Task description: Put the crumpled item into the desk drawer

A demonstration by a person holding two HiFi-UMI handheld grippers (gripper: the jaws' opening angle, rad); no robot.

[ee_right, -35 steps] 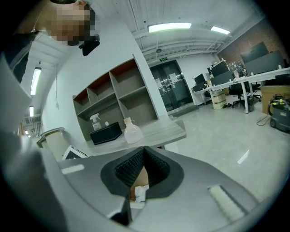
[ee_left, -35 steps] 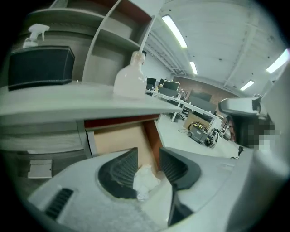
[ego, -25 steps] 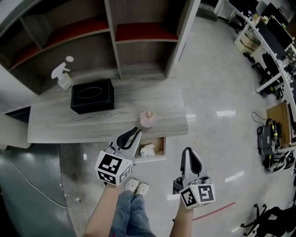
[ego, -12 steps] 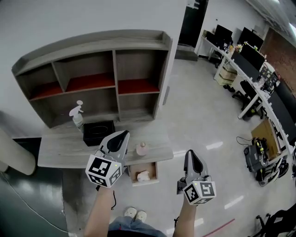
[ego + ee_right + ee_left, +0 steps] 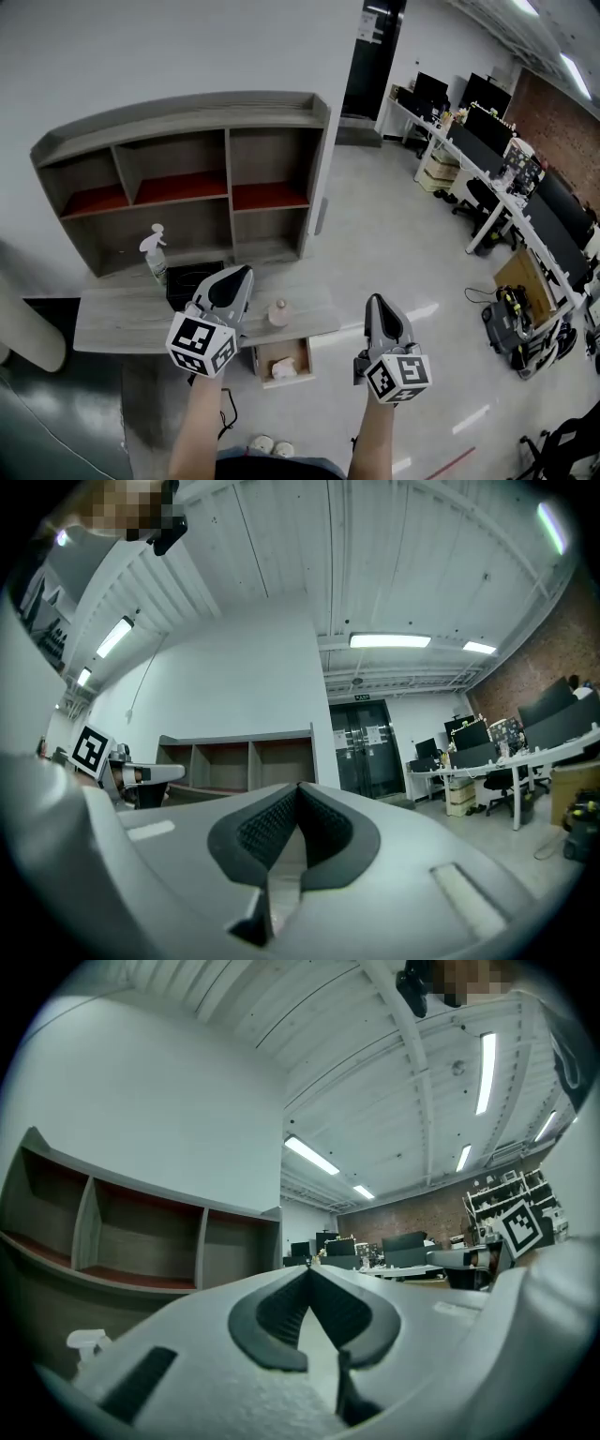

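Observation:
The crumpled white item (image 5: 282, 367) lies inside the open desk drawer (image 5: 302, 361), which hangs under the front edge of the grey wooden desk (image 5: 117, 321). My left gripper (image 5: 241, 273) is held up above the desk, well apart from the drawer, jaws shut with nothing between them. In the left gripper view its fingertips (image 5: 307, 1270) meet and point over the shelves toward the ceiling. My right gripper (image 5: 374, 301) hovers over the floor to the right of the desk, also shut and empty (image 5: 298, 787).
On the desk stand a white spray bottle (image 5: 153, 251), a black box (image 5: 187, 278) partly behind my left gripper, and a small pink bottle (image 5: 277, 312). A wooden shelf unit (image 5: 187, 173) rises behind. Office desks and chairs (image 5: 487, 159) fill the far right.
The view has pulled back and up from the desk. Both grippers rose away from the drawer. The left gripper's jaws closed empty; the crumpled item stays in the drawer.

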